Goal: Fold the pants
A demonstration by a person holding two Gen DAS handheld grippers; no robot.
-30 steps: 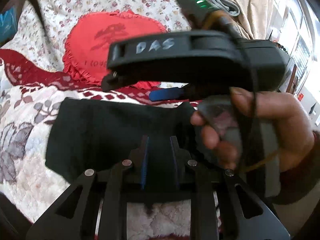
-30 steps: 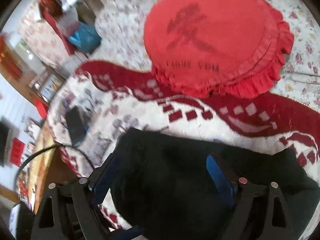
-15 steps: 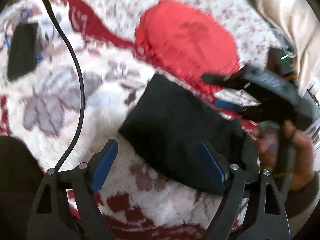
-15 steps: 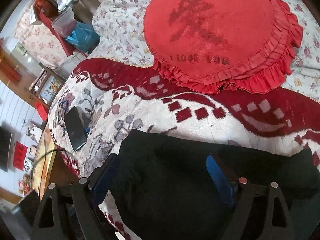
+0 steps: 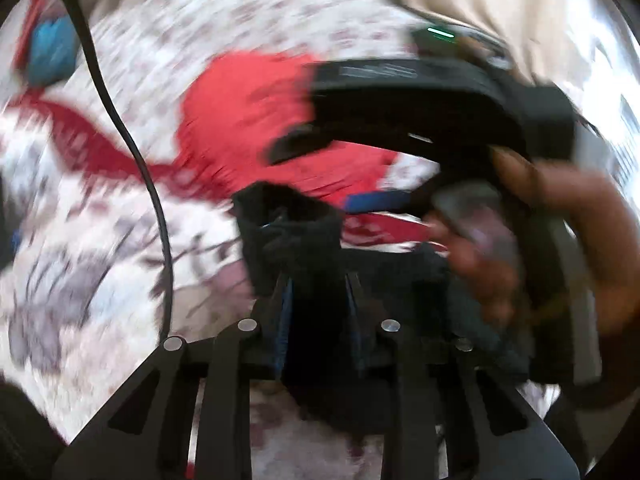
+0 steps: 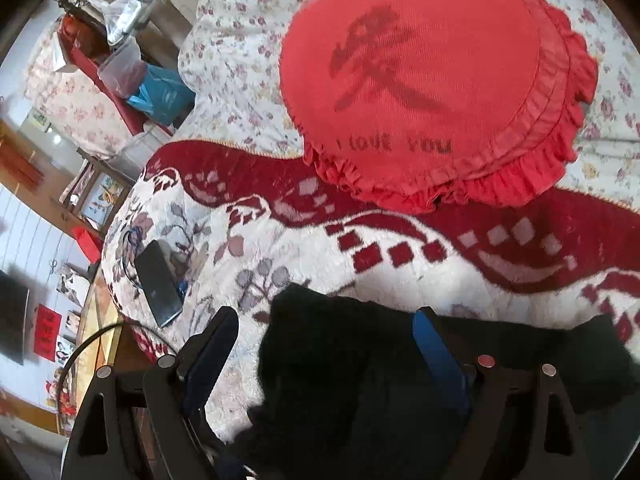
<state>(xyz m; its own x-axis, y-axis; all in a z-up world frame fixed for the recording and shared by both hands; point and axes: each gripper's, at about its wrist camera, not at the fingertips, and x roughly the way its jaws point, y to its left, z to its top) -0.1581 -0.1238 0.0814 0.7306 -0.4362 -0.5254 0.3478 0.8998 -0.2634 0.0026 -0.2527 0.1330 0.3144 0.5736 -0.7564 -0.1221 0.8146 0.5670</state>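
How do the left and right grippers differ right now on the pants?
The left gripper has its jaws narrow and closing with a bunched edge of the black pants between them; the right gripper has its jaws spread wide. The left pinches and lifts a fold, while the right straddles flat fabric without squeezing it. The left wrist view is blurred; the right wrist view is sharp. Both have blue pads on black fingers and are over the same pants.

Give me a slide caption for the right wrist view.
Open right gripper straddles black pants below a red cushion.
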